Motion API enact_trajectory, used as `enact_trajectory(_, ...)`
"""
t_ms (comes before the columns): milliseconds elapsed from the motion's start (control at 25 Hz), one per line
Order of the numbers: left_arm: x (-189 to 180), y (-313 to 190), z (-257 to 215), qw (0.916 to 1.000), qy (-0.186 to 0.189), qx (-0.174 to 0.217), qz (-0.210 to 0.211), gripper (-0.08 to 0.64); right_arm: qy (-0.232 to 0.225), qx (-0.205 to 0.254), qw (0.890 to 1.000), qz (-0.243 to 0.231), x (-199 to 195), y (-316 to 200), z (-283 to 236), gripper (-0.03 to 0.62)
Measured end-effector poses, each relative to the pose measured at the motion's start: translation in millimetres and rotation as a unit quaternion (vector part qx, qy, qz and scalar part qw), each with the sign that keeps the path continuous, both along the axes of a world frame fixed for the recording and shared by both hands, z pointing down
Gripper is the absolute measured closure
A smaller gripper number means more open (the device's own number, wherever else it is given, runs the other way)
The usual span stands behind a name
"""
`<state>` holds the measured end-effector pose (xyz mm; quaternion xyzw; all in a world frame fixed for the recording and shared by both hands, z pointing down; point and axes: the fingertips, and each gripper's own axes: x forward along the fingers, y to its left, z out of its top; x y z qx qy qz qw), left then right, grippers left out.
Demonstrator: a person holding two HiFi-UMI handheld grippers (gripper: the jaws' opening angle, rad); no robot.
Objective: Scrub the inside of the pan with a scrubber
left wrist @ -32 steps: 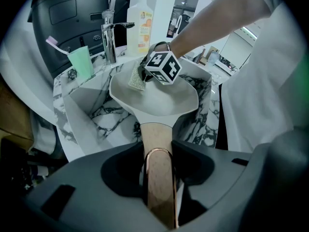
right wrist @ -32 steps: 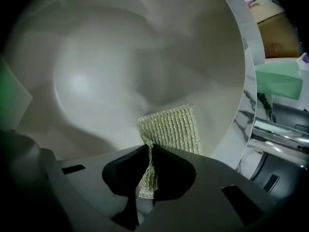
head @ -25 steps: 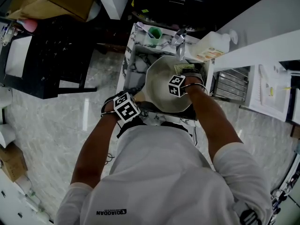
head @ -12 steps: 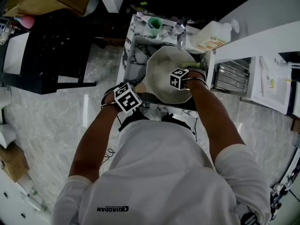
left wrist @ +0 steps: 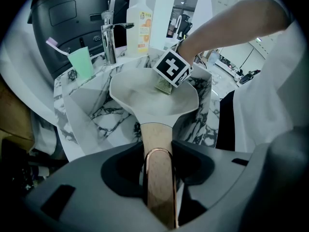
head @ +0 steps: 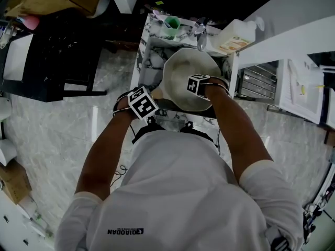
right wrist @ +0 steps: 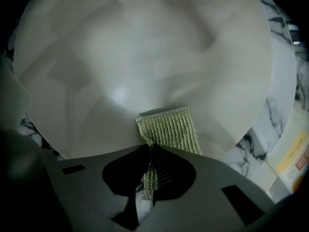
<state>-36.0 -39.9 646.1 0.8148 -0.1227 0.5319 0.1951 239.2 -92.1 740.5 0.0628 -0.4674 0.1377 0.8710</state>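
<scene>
Scrubbing is the step in hand. Your right gripper (right wrist: 150, 151) has its jaws pinched together on a thin fold at the back of the yellow-green mesh scrubber (right wrist: 170, 128). The scrubber's free end lies flat on the pale inner surface of the pan (right wrist: 145, 52), on the side nearest that gripper and just inside the rim. Your left gripper (left wrist: 159, 153) is clamped on the pan's wooden handle (left wrist: 154, 132), close to its copper-coloured end, and holds the pan over the marble-patterned sink (left wrist: 84, 105). Beyond the pan's far rim stands the chrome faucet (left wrist: 109, 37). A soap bottle (left wrist: 140, 18) stands just beside it, and a green cup (left wrist: 83, 64) with a toothbrush (left wrist: 52, 43) in it stands on the sink's edge. From where the pad sits, the next stroke seems to call for pressing it flat and drawing it across the base towards the far wall. Your left clamp would need to brace the handle against that push so the pan does not twist. So little mesh is caught in the right jaws that a hard drag could probably pull the scrubber free, so lean on the pad rather than tug it.
</scene>
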Motion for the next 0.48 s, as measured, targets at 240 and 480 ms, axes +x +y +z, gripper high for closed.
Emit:
enact_trajectory(240,1.4,0.6,1.3,1.0,0.0,0.002,0.001,0.376,-0.032,-0.024,0.996,0.084,-7.8,22.2,14.3,0.532)
enact_trajectory(480,1.3,-0.4,0.1,1.0,0.0,0.004,0.001,0.376,-0.054,-0.062,0.978,0.192,-24.9,50.4,-12.0,0.532)
